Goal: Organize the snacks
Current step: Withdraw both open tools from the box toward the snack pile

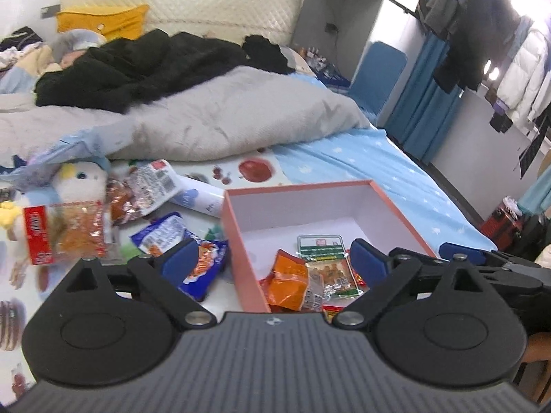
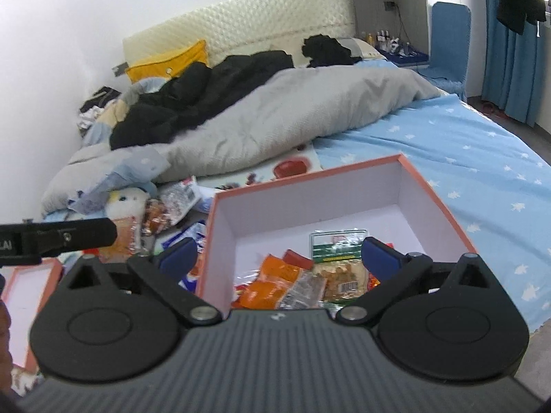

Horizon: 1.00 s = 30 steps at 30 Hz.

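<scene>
A pink box with a white inside lies on the bed and holds several snack packets, among them an orange one and a green-labelled one. My left gripper hovers open above the box's left wall with nothing between its blue pads. Loose snacks lie left of the box: a blue packet, a red and orange packet and a silver packet. My right gripper is open and empty over the box, above the orange packet and the green-labelled packet.
A grey duvet and black clothing fill the far bed. A plush toy and a white tube lie among the loose snacks. A second pink tray sits at lower left. Blue sheet runs to the bed's right edge.
</scene>
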Available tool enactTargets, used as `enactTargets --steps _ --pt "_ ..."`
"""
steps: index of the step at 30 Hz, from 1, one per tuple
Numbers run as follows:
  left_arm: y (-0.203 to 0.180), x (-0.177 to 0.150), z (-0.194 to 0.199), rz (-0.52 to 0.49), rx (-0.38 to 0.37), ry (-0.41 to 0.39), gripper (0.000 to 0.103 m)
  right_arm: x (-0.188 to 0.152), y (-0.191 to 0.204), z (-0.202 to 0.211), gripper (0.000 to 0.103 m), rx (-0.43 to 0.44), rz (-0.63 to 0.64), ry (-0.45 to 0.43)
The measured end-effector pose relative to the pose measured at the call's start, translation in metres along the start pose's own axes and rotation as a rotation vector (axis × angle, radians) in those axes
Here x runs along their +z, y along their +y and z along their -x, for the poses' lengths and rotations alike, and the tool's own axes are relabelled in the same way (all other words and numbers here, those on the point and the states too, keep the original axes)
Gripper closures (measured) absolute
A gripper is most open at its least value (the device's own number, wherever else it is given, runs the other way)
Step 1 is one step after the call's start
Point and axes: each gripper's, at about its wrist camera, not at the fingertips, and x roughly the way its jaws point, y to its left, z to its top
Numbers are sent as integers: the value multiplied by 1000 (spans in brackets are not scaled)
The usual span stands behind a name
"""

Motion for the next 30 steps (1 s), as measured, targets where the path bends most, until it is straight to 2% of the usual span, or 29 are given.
enactTargets --steps 7,12,17,30 --pt "18 -8 41 26 22 -50 5 -2 26 26 0 45 37 -38" --pt "23 -16 65 6 36 -77 5 -6 42 37 0 95 59 -48" --pt "35 -24 84 43 49 -114 5 -10 57 46 0 123 82 -73" --pt "65 -61 109 93 118 -108 5 -40 101 45 0 206 143 -46"
